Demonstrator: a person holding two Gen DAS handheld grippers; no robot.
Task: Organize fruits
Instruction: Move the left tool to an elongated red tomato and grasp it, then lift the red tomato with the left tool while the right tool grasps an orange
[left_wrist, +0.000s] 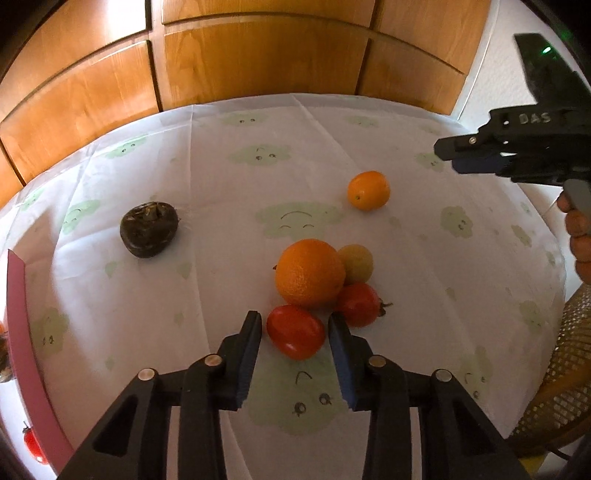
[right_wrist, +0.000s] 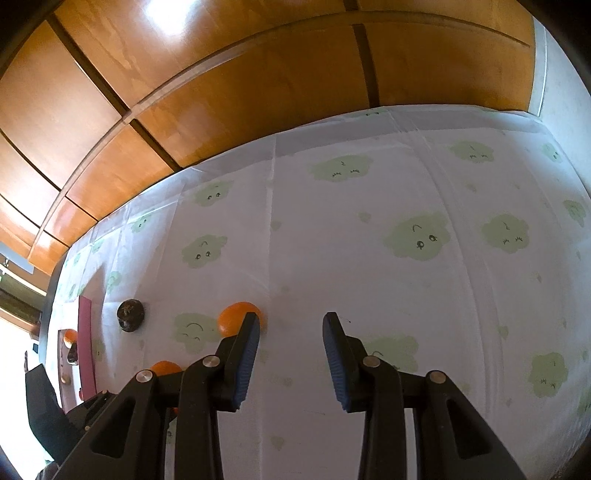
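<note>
The left gripper (left_wrist: 294, 320) has its jaws narrowed around a red tomato (left_wrist: 295, 331) on the worktop (left_wrist: 221, 155), both pads at or just off its sides; I cannot tell if they press it. At its 12 o'clock sits a large orange (left_wrist: 309, 272), with a second tomato (left_wrist: 358, 303) at 2 o'clock and a yellowish fruit (left_wrist: 356, 263) behind. The right gripper (right_wrist: 290, 320) hangs over bare cloth, jaws narrowly parted, holding nothing.
</note>
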